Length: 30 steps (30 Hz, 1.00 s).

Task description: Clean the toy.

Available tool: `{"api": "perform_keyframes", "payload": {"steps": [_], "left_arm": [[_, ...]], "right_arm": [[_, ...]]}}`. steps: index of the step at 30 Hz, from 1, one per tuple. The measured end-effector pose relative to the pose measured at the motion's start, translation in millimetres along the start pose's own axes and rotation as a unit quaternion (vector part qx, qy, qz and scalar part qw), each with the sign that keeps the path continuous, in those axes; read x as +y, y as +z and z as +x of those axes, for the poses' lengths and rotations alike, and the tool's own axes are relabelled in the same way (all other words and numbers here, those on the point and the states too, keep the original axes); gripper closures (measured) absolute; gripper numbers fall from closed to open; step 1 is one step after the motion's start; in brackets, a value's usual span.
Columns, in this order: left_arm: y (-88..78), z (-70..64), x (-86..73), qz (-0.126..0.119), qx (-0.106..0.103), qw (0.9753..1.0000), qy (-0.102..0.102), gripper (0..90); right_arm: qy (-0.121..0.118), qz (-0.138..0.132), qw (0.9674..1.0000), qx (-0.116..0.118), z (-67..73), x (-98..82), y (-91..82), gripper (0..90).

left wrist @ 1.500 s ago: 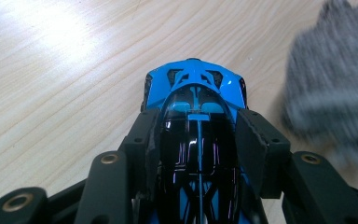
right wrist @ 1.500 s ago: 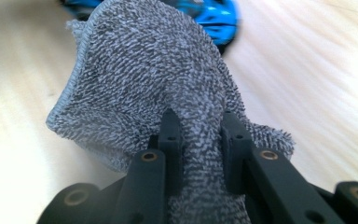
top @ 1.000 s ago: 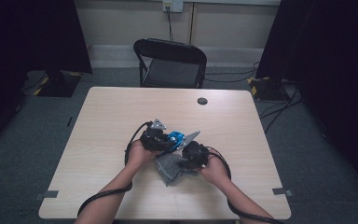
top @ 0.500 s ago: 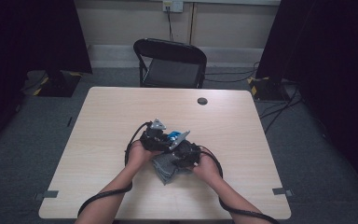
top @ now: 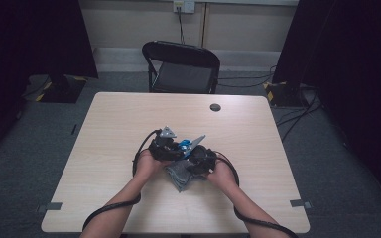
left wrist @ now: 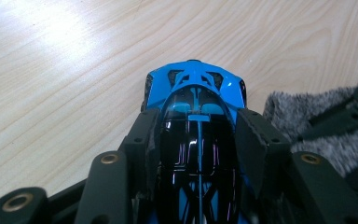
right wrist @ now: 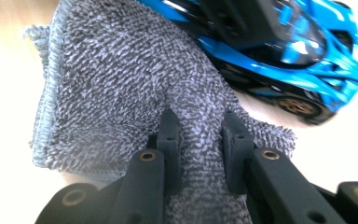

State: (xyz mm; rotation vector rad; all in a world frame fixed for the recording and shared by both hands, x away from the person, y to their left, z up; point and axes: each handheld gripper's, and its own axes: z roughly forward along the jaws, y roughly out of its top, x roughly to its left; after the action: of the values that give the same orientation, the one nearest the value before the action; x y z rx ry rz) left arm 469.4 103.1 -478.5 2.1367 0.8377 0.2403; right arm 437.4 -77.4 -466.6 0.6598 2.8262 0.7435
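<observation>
Work in hand: wiping a blue toy car [left wrist: 193,135] with a grey cloth [right wrist: 121,93], mid-table, near the person's edge.
Left gripper [left wrist: 198,140]: clamped on the car's flanks, pads pressing either side of the glossy black cabin, nose pointing away along the jaws.
Right gripper [right wrist: 200,135]: pinched tight on a bunched fold of the cloth, the rest of it draped up against the car's side.
Car's place: lifted just off the wooden table [top: 119,129], held between both hands; in the high view at [top: 183,145], with the cloth [top: 178,173] below and beside it.
Risk one: slick lacquered body, narrow pads; a hard sideways rub from the cloth could twist the car out of the clamp.
Risk two: thin grip on the fold; terry pulling free of the jaws mid-stroke, then dropping onto the table.
Risk three: loops snagging on a wheel [right wrist: 296,106] or the rear vents.
Risk four: two grippers working very close; jaws knocking together, jolting the hold.
Writing: none readable on car, cloth or table; no badge or label legible.
</observation>
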Motion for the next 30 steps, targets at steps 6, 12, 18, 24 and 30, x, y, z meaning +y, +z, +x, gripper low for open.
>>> {"api": "perform_keyframes", "payload": {"steps": [6, 12, 18, 24, 30], "left_arm": [[-1.0, 0.6, -0.2, 0.005, 0.001, 1.0000, 0.006, 51.6], [-1.0, 0.5, -0.3, 0.005, 0.000, 1.0000, 0.006, 51.7], [-1.0, 0.4, -0.5, 0.004, 0.001, 1.0000, 0.006, 51.7], [-1.0, 0.3, -0.2, 0.006, 0.001, 1.0000, 0.007, 51.6], [-0.9, 0.5, -0.9, 0.002, 0.001, 1.0000, 0.009, 51.7]], "right_arm": [[0.017, 0.002, 0.9998, -0.009, -10.5, -4.5, -2.1, 73.1], [0.036, 0.007, 0.9991, -0.022, -23.8, -10.0, -5.2, 73.1], [0.050, 0.011, 0.9983, -0.029, -33.7, -14.1, -7.3, 73.1], [0.057, 0.015, 0.9976, -0.036, -40.7, -16.1, -8.9, 73.1], [0.068, 0.013, 0.9969, -0.036, -47.1, -19.4, -10.2, 73.1]]}}
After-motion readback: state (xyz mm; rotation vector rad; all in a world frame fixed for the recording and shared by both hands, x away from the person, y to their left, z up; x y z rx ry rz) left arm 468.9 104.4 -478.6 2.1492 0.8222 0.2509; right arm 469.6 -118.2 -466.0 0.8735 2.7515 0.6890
